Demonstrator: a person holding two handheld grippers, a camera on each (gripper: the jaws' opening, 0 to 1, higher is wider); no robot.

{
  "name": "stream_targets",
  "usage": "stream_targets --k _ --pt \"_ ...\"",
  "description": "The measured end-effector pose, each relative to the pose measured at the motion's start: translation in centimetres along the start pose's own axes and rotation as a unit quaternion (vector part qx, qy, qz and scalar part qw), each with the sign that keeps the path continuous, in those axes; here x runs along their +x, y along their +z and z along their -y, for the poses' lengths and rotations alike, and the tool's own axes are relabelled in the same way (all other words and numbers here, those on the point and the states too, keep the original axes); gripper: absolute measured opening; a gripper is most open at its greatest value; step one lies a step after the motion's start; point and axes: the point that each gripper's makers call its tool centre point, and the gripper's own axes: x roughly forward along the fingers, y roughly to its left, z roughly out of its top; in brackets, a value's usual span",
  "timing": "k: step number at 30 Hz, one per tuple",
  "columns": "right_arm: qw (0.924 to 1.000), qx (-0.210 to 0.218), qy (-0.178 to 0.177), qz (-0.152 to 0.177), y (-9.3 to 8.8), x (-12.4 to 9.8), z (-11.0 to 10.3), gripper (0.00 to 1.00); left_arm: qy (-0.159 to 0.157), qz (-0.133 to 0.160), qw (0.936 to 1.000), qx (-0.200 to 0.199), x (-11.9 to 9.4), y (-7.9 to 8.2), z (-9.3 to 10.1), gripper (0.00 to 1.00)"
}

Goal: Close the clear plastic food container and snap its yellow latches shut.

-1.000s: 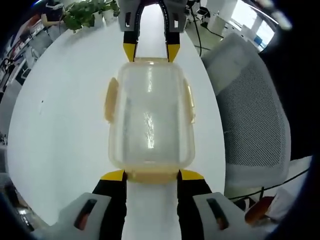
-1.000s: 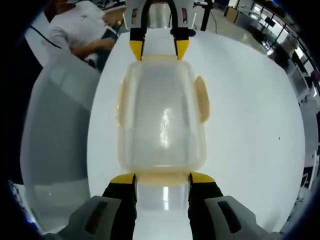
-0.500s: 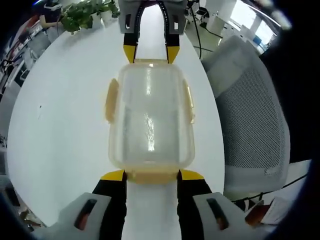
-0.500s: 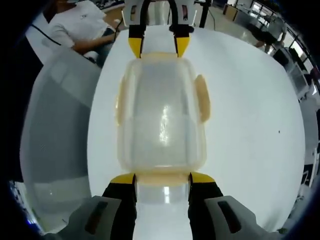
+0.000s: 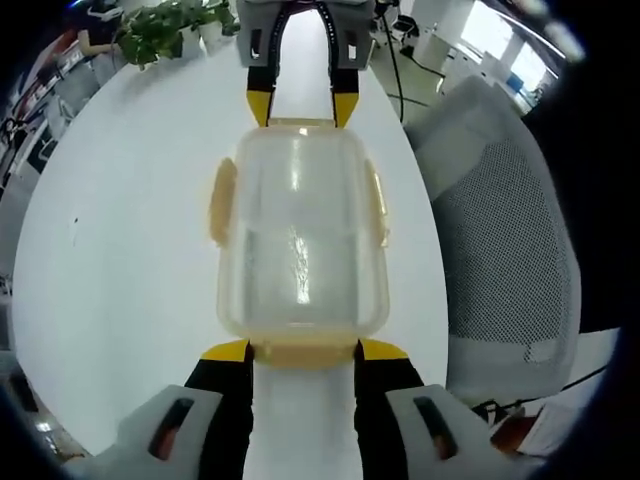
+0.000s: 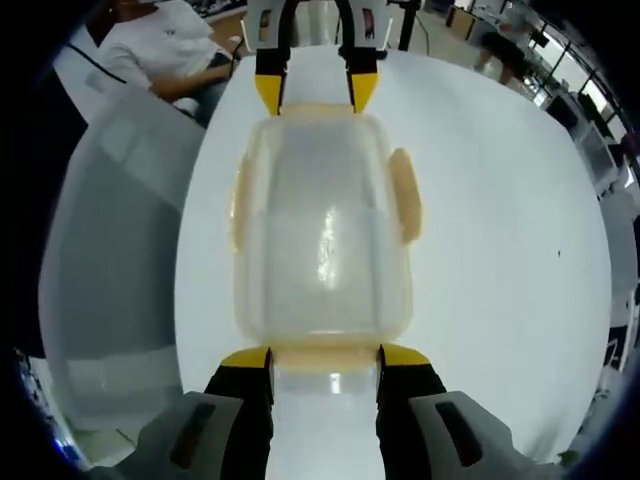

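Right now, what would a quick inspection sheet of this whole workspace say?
Surface: white table, bare around the box.
Job's things: clear food container with lid on; yellow side latches stand out from the walls.
Clutter: nothing seen.
Tongs: left tongs at one short end of the container, right tongs at the opposite end, jaws apart astride the end latches.
Cables: black cables beyond the table.
Surroundings: mesh chair, potted plant, seated person.

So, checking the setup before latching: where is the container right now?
The container sits on the white table, centred between the left gripper and right gripper at opposite ends.
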Motion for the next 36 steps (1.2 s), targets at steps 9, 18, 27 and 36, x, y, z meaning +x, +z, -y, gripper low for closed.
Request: stream_targets --k 9,18,27,36 --pt "1.0000 0.003 0.002 -0.002 -1.0 0.0 0.0 0.38 -0.002 0.003 1.0000 0.000 0.2 0.9 0.0 0.38" --pt "1.0000 0.001 -0.001 -0.005 -1.9 -0.2 0.2 0.38 -0.003 0.003 1.0000 -0.002 0.6 1.7 -0.1 0.38" --pt "1.0000 0.003 0.001 -0.008 -3.0 -0.4 0.0 0.38 -0.005 0.005 1.0000 -0.002 1.1 2.7 0.0 0.38" --pt "0.9999 0.003 0.002 -0.012 -4.0 -0.7 0.0 0.38 -0.008 0.005 1.0000 -0.003 1.4 3.7 0.1 0.38"
